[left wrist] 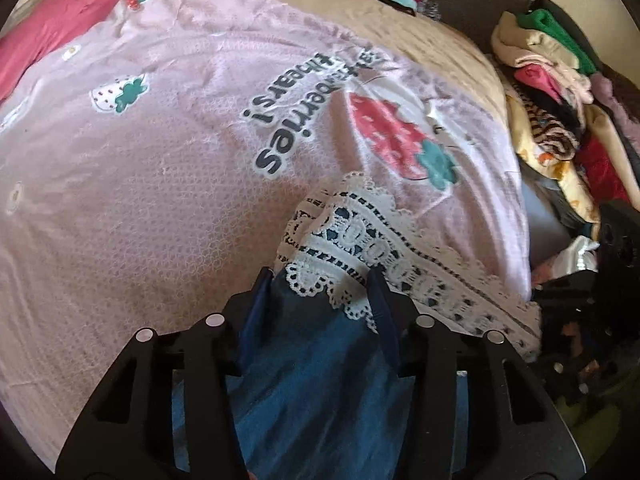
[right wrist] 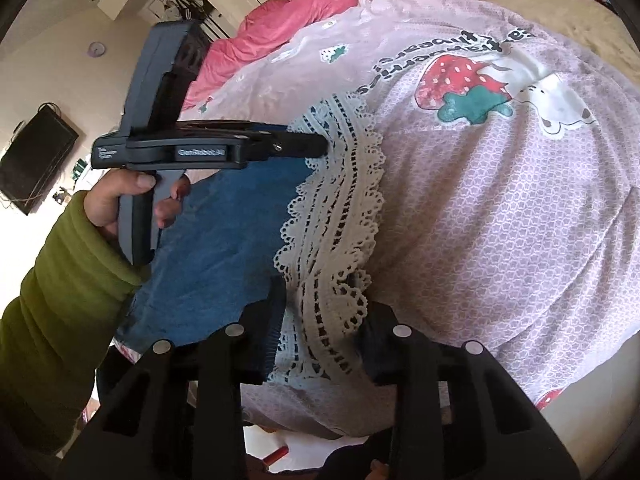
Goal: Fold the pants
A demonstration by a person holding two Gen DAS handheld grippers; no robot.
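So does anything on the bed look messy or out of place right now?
Mostly the heap of unfolded clothes jumbled at the bed's far edge. The pants' lace hem lies bunched and wavy, not flat, on the strawberry blanket.

pants (left wrist: 304,380) cut off below, clothes pile (left wrist: 560,120) blurred, unidentifiable

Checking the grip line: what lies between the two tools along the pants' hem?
In the right wrist view, only the white lace hem of the blue pants spans from left tool to right tool.
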